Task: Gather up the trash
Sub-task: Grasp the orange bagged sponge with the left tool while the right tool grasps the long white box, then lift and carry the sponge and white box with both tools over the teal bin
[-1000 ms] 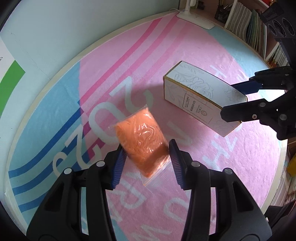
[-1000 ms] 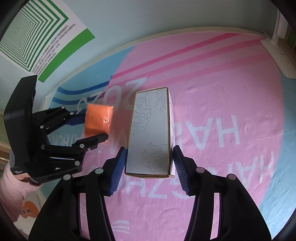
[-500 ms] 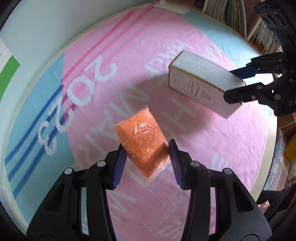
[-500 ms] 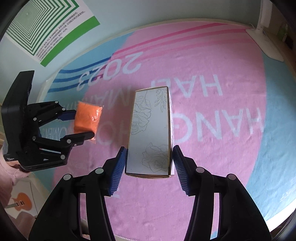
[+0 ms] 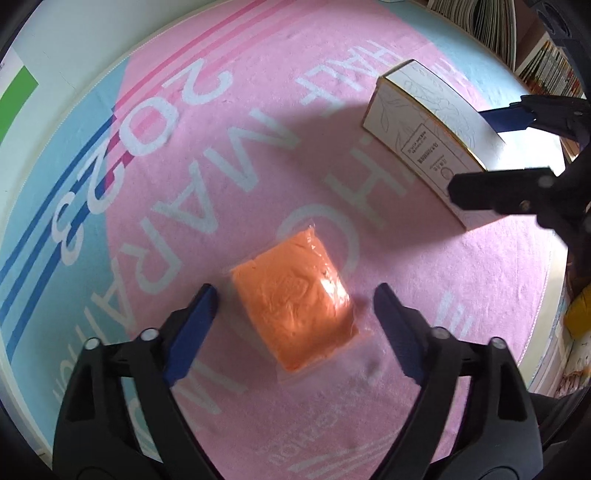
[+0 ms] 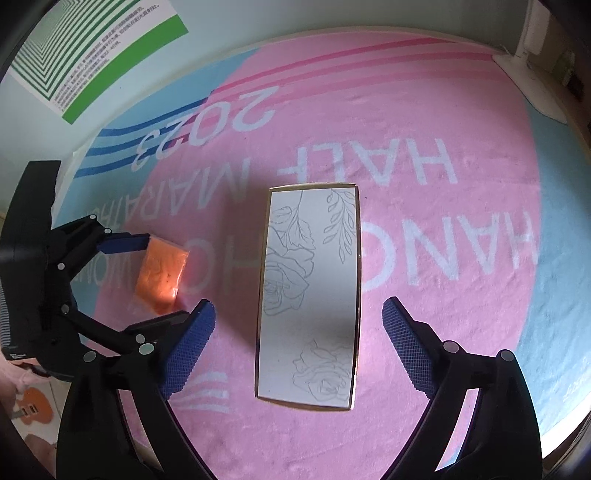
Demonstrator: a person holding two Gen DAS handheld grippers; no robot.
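A fuzzy pink and pale-blue round rug (image 6: 461, 122) with white lettering and blue stripes covers the floor. A green-and-white striped poster (image 6: 92, 55) lies beside it; shelves, seemingly of books (image 5: 491, 26), stand nearby.

The bag (image 5: 295, 306) is clear glossy plastic, crinkled, over an orange filling. The box (image 6: 310, 295) looks like matt white card with a thin gold edge. The rug (image 6: 424, 129) is soft, short-piled cloth. Each claw's pads (image 6: 188, 347) are blue, finely ribbed, on matt black plastic.

Both wrist views look steeply down, close over pink rug (image 5: 258, 155); shared: orange packet (image 6: 160, 275), box (image 5: 424, 136).
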